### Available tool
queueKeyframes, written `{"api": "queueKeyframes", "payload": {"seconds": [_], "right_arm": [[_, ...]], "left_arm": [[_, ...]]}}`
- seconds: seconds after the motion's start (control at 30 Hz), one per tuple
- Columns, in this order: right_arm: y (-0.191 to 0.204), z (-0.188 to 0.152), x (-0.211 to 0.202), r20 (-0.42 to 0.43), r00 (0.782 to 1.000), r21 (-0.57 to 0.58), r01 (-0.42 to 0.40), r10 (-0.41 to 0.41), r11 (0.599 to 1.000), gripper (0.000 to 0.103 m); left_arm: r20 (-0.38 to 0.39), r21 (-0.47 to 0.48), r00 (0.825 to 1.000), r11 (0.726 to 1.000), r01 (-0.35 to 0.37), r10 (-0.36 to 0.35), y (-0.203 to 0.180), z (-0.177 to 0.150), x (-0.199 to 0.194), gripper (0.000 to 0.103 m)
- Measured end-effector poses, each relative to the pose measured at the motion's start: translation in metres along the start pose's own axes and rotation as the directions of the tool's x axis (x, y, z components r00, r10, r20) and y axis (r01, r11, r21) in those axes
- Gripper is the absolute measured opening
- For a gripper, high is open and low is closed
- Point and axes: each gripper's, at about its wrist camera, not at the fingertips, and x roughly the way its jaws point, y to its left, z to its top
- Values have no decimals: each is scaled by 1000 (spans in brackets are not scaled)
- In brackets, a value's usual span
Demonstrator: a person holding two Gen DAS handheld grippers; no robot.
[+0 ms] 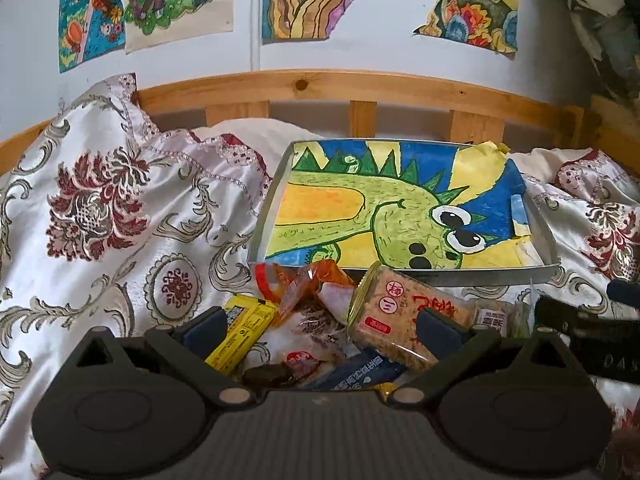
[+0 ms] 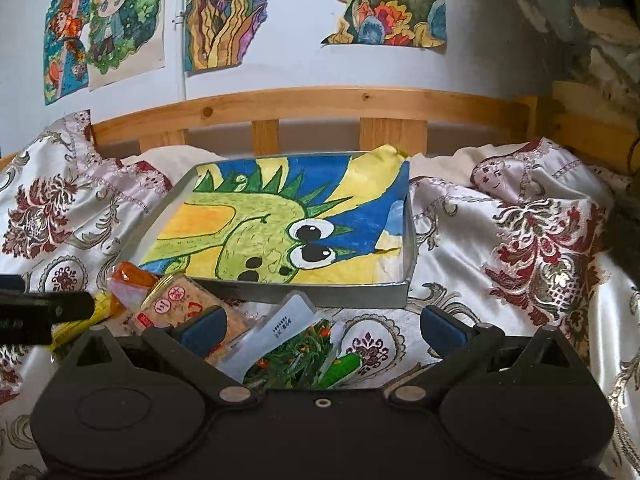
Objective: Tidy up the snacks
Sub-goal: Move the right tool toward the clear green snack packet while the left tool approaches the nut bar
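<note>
Only the left wrist view shows the yellow packet [image 1: 240, 330] and dark wrappers; both grippers, left gripper [image 1: 320, 328] and right gripper [image 2: 320, 326], hang spread apart before the tray [image 2: 320, 294].

Floral satin bedspread [image 1: 120, 208], wooden bed rail [image 1: 320, 88], colourful drawings [image 2: 216, 12] on wall

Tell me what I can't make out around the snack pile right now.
- Dark blue packet, left wrist view: lower end hidden behind the left gripper body.
- Green packet, right wrist view: near part hidden behind the right gripper.
- Pale packet, left wrist view: print too small to read.
</note>
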Motion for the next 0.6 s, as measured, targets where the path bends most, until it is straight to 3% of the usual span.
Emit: {"api": "queueKeyframes", "payload": {"seconds": [0.6], "right_arm": [[1,-8,12,15,995,-13,-98,99,995,102]], "left_arm": [[-48,81,998,996,49,-45,5,24,46,103]]}}
